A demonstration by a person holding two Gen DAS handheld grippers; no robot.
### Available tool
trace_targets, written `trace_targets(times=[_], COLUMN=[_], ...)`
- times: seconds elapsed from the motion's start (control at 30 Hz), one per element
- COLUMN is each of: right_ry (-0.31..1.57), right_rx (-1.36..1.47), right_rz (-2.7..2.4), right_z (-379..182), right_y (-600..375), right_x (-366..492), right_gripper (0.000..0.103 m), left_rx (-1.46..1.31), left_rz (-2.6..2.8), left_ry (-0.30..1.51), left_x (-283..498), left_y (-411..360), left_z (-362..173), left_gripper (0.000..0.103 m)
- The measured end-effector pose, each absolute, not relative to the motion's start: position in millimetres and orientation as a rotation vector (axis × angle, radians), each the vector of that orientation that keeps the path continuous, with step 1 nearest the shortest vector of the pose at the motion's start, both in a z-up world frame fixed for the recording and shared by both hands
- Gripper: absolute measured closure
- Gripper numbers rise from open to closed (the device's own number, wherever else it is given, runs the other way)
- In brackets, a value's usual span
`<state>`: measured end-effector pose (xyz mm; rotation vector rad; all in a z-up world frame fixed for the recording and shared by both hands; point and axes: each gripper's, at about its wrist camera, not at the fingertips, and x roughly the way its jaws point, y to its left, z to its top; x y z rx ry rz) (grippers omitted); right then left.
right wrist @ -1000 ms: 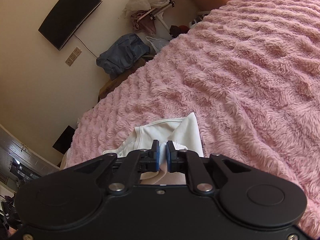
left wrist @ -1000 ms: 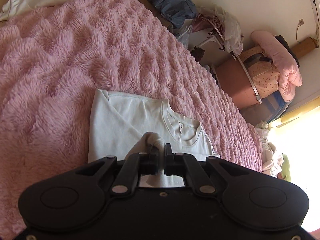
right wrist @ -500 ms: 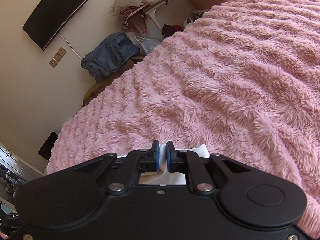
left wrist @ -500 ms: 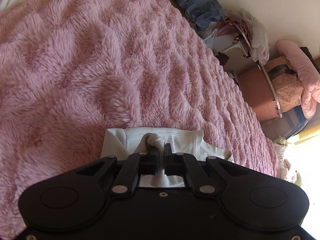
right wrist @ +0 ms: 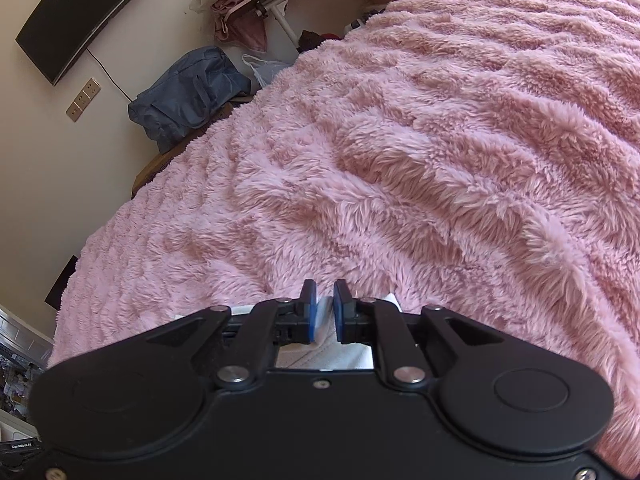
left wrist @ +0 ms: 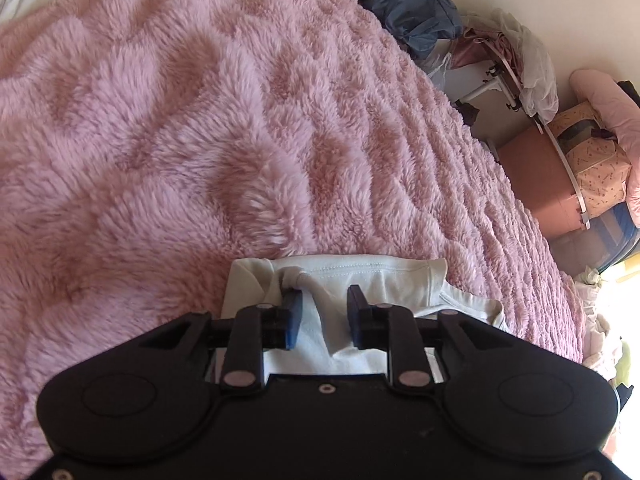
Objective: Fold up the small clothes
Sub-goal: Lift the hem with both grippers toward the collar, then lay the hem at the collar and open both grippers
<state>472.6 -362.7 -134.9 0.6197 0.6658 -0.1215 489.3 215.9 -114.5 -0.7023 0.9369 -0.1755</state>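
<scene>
Fingers of my left gripper [left wrist: 323, 310] spread over the white shirt [left wrist: 372, 280]; my right gripper [right wrist: 324, 312] pinches its edge. Fold laid, I judge. Next, release right.

Only 1 legible mark: tiny white lettering on a small black plastic label strip [right wrist: 17, 446] at approx 8 o'clock in the right wrist view, reads roughly "GenRobot.AI", blurry so not certain. Left wrist view: no readable text, nos. or signs.

A white shirt [left wrist: 360, 280] with pale stitching lies on a shaggy pink blanket [left wrist: 180, 140]. Both black tools have blue pads [left wrist: 295, 314]. Beyond the blanket: a blue-grey bag [right wrist: 188, 96], a black screen [right wrist: 80, 16].
</scene>
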Motion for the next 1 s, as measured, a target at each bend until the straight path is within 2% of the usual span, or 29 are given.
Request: trace_targets(times=[0.07, 0.1, 0.27, 0.33, 0.6, 0.87, 1.0], right_ry=[0.654, 0.641, 0.623, 0.627, 0.7, 0.772, 0.789], right_rx=[0.588, 0.558, 0.436, 0.427, 0.178, 0.15, 0.152], right_rz=[-0.132, -0.122, -0.025, 0.014, 0.064, 0.088, 0.085], right_z=[-124.4, -117.5, -92.2, -90.3, -110.8, -120.5, -130.8], right_y=[-362.8, -362.6, -362.1, -365.5, -357.0, -347.8, -342.6], right_x=[468.3, 463.7, 417.0, 384.8, 286.6, 269.3, 272.5], right_gripper=[0.081, 0.073, 0.067, 0.056, 0.055, 0.053, 0.046], left_rx=[-0.653, -0.614, -0.58, -0.557, -0.513, -0.526, -0.487], left_rz=[-0.183, -0.177, -0.236, -0.255, -0.257, -0.291, -0.312], left_ry=[0.889, 0.866, 0.827, 0.829, 0.916, 0.969, 0.968], left_x=[478.8, 472.2, 420.6, 391.3, 312.6, 292.9, 293.8], left_y=[216.0, 216.4, 229.4, 232.0, 238.3, 225.7, 210.7], left_z=[-96.7, -86.9, -65.3, -69.3, -113.1, -134.1, -139.2], left_gripper=[0.068, 0.065, 0.062, 0.062, 0.062, 0.062, 0.066])
